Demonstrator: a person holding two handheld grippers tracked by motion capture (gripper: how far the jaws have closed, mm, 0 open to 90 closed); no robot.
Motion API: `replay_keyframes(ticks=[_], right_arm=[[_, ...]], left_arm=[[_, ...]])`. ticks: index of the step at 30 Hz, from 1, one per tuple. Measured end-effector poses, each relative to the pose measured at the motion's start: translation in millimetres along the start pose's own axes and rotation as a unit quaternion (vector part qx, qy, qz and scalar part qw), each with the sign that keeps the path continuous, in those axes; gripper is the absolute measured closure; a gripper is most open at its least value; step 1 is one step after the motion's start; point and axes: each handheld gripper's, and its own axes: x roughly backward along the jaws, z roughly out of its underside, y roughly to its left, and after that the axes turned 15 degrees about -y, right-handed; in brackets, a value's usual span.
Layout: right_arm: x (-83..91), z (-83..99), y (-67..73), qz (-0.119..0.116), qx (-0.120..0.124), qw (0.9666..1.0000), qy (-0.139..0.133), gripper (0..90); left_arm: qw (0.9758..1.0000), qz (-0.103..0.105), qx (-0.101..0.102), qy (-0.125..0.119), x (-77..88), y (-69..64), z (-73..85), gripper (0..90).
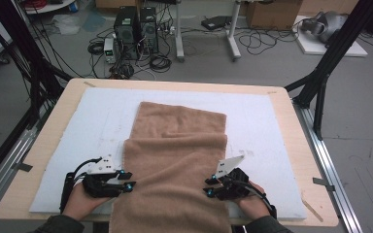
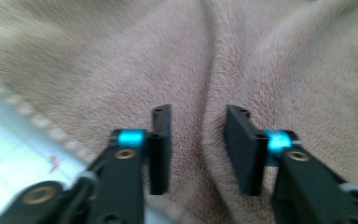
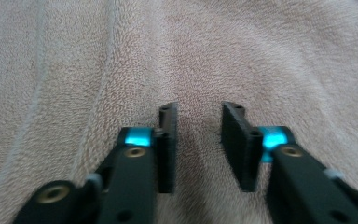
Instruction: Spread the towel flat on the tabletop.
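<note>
- A tan towel (image 1: 175, 165) lies lengthways down the middle of the white mat (image 1: 262, 126) on the table (image 1: 291, 145), its near end hanging over the edge by the person.
- One fold looks done: an upper layer covers the near part, its edge (image 1: 175, 137) running straight across, with a single layer showing beyond it.
- The left gripper (image 1: 126, 180) sits at the towel's left edge, the right gripper (image 1: 209, 187) at its right edge, level with each other.
- In the left gripper view the jaws stand apart over a ridge of pile (image 2: 209, 93), not pinching it.
- In the right gripper view the jaws are likewise parted above flat cloth (image 3: 198, 70), gripping nothing.
- So both hands have let go, I'd say.
- Left to do, by my guess: another fold, and getting the overhang onto the table.
</note>
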Motion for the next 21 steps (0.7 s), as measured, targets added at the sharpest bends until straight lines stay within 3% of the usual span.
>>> replay_keyframes(ticks=[2,4,9,12,13,15,17,21], right_arm=[[-0.8,0.6,-2.8,-0.008,-0.008,0.9999,-0.005,82.1],[-0.3,0.5,-0.2,-0.014,-0.002,0.9999,-0.003,85.6],[5.2,0.6,12.6,-0.026,0.005,0.9996,-0.006,86.4],[11.6,0.7,25.9,-0.037,0.011,0.9992,-0.008,86.5],[14.5,0.2,30.9,-0.038,0.017,0.9991,-0.01,86.4],[20.7,-1.6,39.3,-0.049,0.018,0.9984,-0.022,84.3],[26.0,-4.7,41.0,-0.057,0.019,0.9977,-0.032,82.2],[31.0,-12.9,23.0,-0.009,0.018,0.9993,-0.032,72.1]], left_arm=[[0.9999,0.012,-0.003,0.001,-2.1,-2.5,0.8,77.5],[0.9999,0.011,-0.008,-0.001,-0.4,-5.0,0.8,82.8],[0.9998,0.011,-0.014,-0.011,9.3,-15.6,3.7,84.0],[0.9994,0.027,-0.016,-0.016,17.6,-26.2,4.2,83.8],[0.999,0.034,-0.02,-0.024,21.3,-30.1,3.3,82.6],[0.9985,0.03,-0.021,-0.04,27.6,-34.4,-1.5,71.9],[0.9981,0.027,-0.024,-0.05,30.8,-33.4,-8.4,67.8],[0.9975,0.007,-0.043,-0.055,24.1,-20.9,-16.9,61.7]])
